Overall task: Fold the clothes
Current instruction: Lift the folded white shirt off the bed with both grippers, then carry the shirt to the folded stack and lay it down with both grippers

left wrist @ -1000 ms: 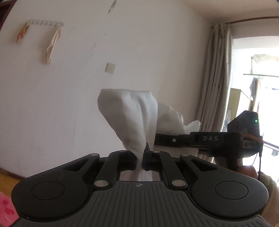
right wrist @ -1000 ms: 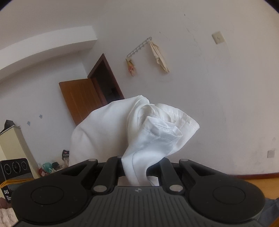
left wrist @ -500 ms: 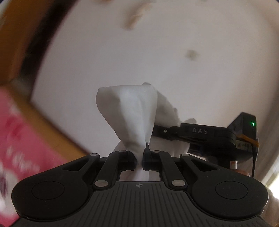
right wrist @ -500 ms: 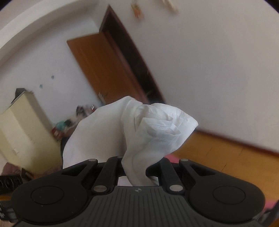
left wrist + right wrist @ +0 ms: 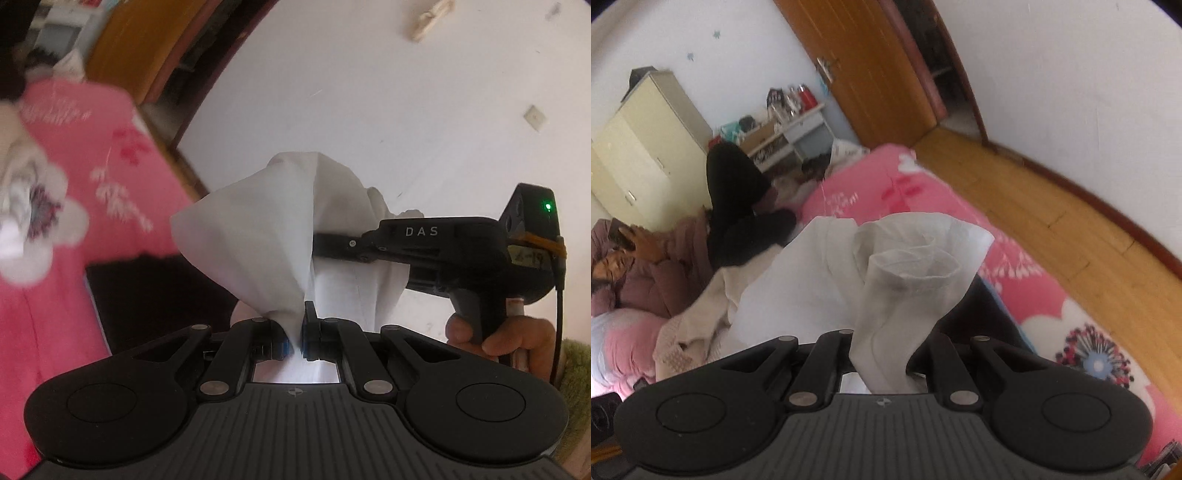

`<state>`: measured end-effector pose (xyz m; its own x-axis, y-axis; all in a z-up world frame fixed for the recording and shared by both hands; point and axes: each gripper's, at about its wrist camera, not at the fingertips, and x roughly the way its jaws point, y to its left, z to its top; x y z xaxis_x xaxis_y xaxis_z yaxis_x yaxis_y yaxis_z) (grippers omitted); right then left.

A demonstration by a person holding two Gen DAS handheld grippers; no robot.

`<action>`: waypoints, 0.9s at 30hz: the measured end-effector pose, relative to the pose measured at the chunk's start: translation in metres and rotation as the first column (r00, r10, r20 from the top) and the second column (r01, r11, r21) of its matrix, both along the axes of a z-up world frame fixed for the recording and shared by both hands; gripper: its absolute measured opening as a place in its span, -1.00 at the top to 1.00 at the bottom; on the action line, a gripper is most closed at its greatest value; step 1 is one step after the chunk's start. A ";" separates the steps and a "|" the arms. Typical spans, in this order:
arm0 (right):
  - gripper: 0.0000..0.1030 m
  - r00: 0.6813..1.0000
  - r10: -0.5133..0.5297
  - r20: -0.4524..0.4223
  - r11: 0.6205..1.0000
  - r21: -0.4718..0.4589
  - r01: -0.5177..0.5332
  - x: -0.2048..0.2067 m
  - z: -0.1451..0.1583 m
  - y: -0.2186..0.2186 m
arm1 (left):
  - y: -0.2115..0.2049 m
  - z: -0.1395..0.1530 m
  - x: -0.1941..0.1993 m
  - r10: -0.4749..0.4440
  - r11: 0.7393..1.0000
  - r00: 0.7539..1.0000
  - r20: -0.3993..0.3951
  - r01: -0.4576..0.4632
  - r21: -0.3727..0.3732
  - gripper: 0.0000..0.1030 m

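A white garment [image 5: 266,229] hangs bunched between both grippers above a pink bed. My left gripper [image 5: 295,332] is shut on a pinch of its fabric, which fans upward from the jaws. In the left wrist view the right gripper [image 5: 325,245] reaches in from the right, held by a hand [image 5: 502,332], with its tip buried in the cloth. From the right wrist view, my right gripper [image 5: 882,354] is shut on a hemmed fold of the white garment [image 5: 905,266], and the cloth hides its fingertips.
A pink floral bedspread [image 5: 1027,273] lies below, with a dark patch [image 5: 155,295] on it. A person [image 5: 701,236] sits on the bed at the left. Wooden floor [image 5: 1034,206], a brown door [image 5: 864,66], a cream wardrobe [image 5: 646,147] and a cluttered shelf [image 5: 790,122] surround it.
Both grippers have dropped and tipped downward with the garment still pinched. The views swung from the white wall to the pink bed and the floor.
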<state>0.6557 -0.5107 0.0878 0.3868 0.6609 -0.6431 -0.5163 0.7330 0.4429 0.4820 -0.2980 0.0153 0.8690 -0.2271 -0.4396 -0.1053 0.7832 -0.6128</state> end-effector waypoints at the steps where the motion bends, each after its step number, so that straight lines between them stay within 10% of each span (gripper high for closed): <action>1: 0.83 1.000 0.005 -0.010 1.000 -0.004 -0.005 -0.001 -0.005 0.001 | -0.001 -0.004 0.001 0.007 1.000 1.000 -0.014 -0.007 -0.011 0.93; 9: 0.83 0.997 0.032 -0.076 0.999 -0.026 -0.034 0.030 -0.023 -0.016 | 0.002 -0.008 0.019 0.031 0.999 0.997 -0.069 -0.030 0.013 0.93; 21: 0.83 0.988 0.107 -0.115 0.994 -0.022 -0.111 0.089 -0.103 0.025 | 0.038 -0.075 0.079 0.081 0.966 0.984 -0.157 -0.038 0.256 0.92; 27: 0.76 0.978 0.133 -0.161 0.990 -0.024 -0.139 0.116 -0.146 0.050 | 0.051 -0.098 0.093 0.078 0.977 0.970 -0.229 -0.028 0.212 0.84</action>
